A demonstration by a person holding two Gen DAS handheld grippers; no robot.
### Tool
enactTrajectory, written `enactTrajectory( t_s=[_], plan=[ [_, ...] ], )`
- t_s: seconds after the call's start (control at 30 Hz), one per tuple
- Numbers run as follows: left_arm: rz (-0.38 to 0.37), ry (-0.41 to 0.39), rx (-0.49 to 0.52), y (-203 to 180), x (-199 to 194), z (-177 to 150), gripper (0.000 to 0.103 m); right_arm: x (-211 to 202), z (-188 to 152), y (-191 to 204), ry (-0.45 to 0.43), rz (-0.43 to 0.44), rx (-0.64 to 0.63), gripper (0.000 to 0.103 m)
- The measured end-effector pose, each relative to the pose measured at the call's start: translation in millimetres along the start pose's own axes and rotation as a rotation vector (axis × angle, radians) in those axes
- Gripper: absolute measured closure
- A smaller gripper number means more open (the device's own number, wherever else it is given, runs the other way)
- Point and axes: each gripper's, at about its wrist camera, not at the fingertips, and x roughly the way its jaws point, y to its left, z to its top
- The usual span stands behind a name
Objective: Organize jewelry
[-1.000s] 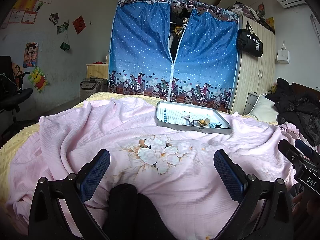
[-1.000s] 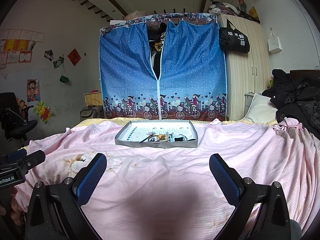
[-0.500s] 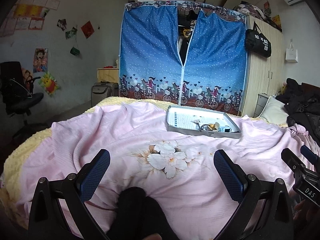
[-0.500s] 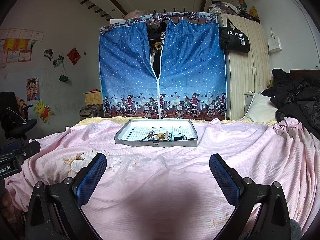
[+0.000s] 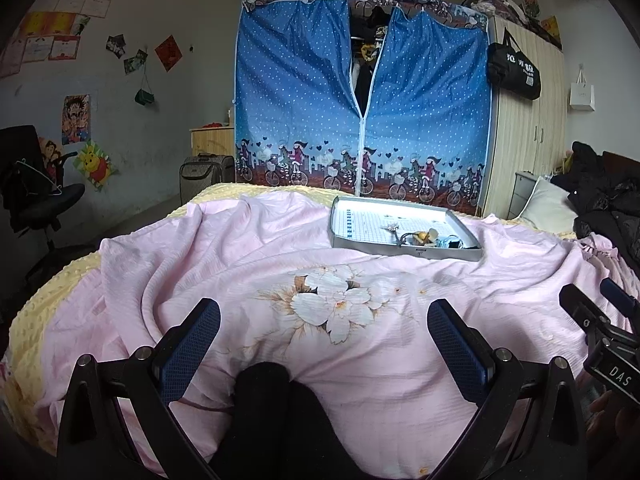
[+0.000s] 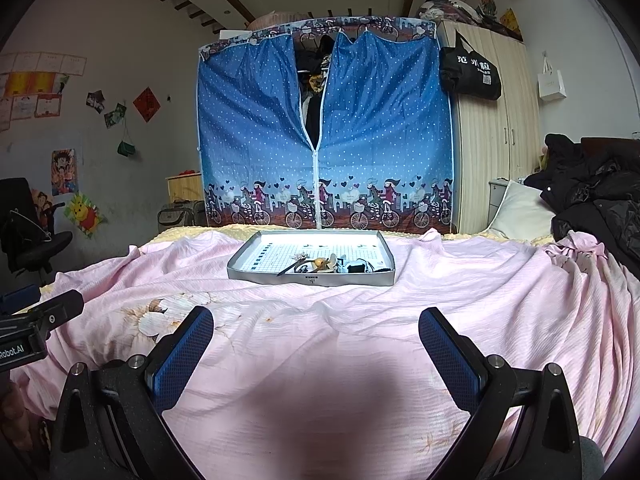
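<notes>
Left wrist view: left hand-held gripper (image 5: 323, 334) spread wide over a pink bedspread (image 5: 248, 264), blue-padded fingers (image 5: 188, 344) well apart, nothing between them, hovering near a printed white flower (image 5: 336, 304). Farther up the bed, toward the right, a shallow grey tray (image 5: 400, 246) lying flat on the bedspread, with a small heap of jewelry (image 5: 424, 237) gathered in its near right part: a gold-coloured piece, a dark ring shape, something pale blue, details too small to tell. At the right edge, part of the right hand-held gripper's body, marked "DAS". Right wrist view: right hand-held gripper (image 6: 316, 338) likewise spread wide and empty above the bedspread (image 6: 460, 300), well short of the tray (image 6: 310, 278), almost straight ahead. Jewelry (image 6: 324, 266) clustered along the near edge of the tray, a thin dark stick-like piece angled out to the left of the heap. Behind the bed, a blue dotted fabric wardrobe (image 6: 324, 132) with its zip partly open, a wooden wardrobe (image 6: 492, 136) beside it with a black bag (image 6: 470, 72) hanging on it, dark clothes (image 6: 592, 192) piled on the right, an office chair (image 6: 28, 232) on the left.
</notes>
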Motion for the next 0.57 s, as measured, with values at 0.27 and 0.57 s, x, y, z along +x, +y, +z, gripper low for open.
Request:
enactTrajectory(
  t_s=[0.27, 0.57],
  plan=[
    [-0.009, 0.000, -0.005, 3.1, 1.4, -0.3, 0.001, -1.1, -1.1, 1.3, 0.004, -0.001, -0.001, 0.000],
    [0.002, 0.003, -0.004, 1.1, 1.3, -1.1, 0.001, -1.0, -0.1, 1.3, 0.005, 0.000, -0.002, 0.000]
  ],
)
